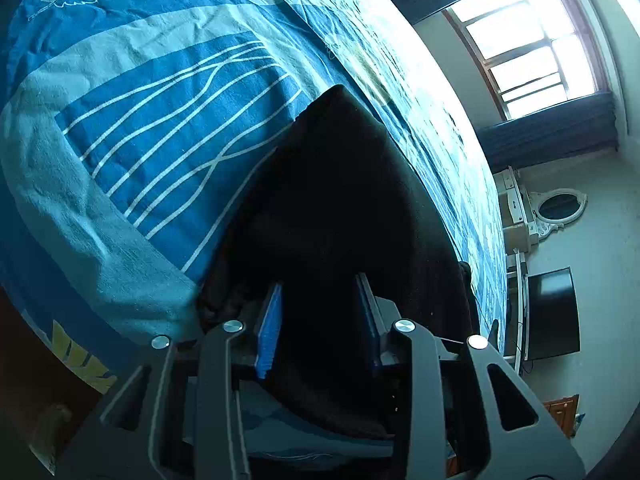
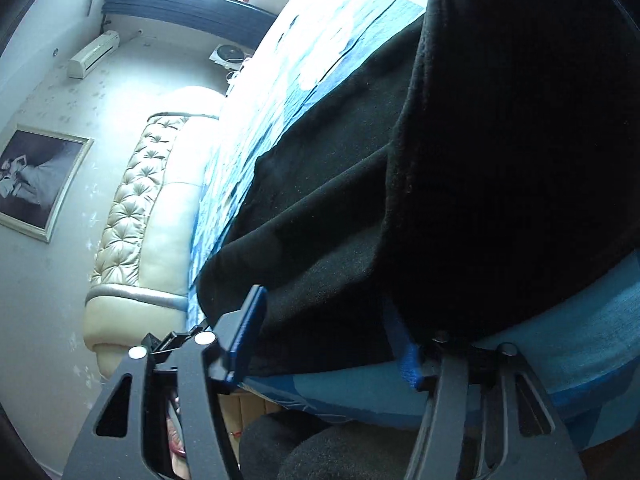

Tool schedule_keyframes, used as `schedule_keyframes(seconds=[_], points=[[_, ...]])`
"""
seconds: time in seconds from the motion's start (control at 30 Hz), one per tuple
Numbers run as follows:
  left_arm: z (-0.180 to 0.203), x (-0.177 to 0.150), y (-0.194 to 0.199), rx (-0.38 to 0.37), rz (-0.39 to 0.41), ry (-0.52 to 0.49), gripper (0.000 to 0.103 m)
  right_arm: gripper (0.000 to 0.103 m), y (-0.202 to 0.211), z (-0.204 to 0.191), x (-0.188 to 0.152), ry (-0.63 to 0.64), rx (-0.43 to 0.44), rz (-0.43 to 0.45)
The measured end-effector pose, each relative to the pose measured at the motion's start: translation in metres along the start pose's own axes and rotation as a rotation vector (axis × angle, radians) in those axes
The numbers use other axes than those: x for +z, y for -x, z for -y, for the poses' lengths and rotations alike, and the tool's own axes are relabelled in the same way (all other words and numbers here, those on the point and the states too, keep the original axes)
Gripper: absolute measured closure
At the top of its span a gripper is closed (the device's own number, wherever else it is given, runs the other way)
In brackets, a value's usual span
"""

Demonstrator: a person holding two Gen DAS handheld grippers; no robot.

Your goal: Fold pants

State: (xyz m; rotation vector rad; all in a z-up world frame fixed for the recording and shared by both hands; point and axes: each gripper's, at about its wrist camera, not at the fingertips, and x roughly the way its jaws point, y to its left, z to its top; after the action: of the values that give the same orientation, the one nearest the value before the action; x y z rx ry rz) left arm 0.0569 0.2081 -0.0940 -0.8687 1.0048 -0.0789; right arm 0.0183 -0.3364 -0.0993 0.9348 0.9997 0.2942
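Left wrist: left gripper jaws stood apart around black pants on blue bedsheet | right gripper jaws spread wide, pants draped between.

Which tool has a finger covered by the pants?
The right tool: pants drape over one finger. The left tool shows both blue fingers bare.

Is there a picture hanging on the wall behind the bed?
Yes, the right wrist view shows a framed picture on the pale wall, left of the tufted cream headboard.
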Motion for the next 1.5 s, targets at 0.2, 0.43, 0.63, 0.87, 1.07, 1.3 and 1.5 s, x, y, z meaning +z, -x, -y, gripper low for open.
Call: schedule_keyframes(seconds=[0.2,0.43,0.63,0.87,1.07,1.3,1.5], points=[[-0.011,-0.005,0.014,-0.010,0.007,0.039,0.093,0.093,0.012,-0.010,-0.001,0.034,0.004,0.026],[-0.023,-0.023,0.036,0.024,-0.005,0.030,0.093,0.093,0.034,-0.020,-0.018,0.086,0.014,0.006],[-0.031,-0.028,0.033,0.048,-0.017,-0.022,0.093,0.093,0.016,0.006,-0.021,0.080,-0.054,-0.050],[0.008,-0.036,0.050,0.204,0.030,-0.228,0.087,0.075,0.048,0.000,-0.010,0.152,-0.131,-0.043],[0.047,-0.034,0.065,0.213,0.100,-0.307,0.043,0.057,0.112,-0.005,0.059,0.207,-0.274,0.128],[0.082,-0.020,0.013,0.222,0.079,-0.302,0.025,0.046,0.106,0.000,0.203,0.220,-0.513,0.248],[0.079,-0.031,-0.025,0.246,0.003,-0.278,0.020,0.046,0.053,0.024,0.286,0.214,-0.783,0.224]])
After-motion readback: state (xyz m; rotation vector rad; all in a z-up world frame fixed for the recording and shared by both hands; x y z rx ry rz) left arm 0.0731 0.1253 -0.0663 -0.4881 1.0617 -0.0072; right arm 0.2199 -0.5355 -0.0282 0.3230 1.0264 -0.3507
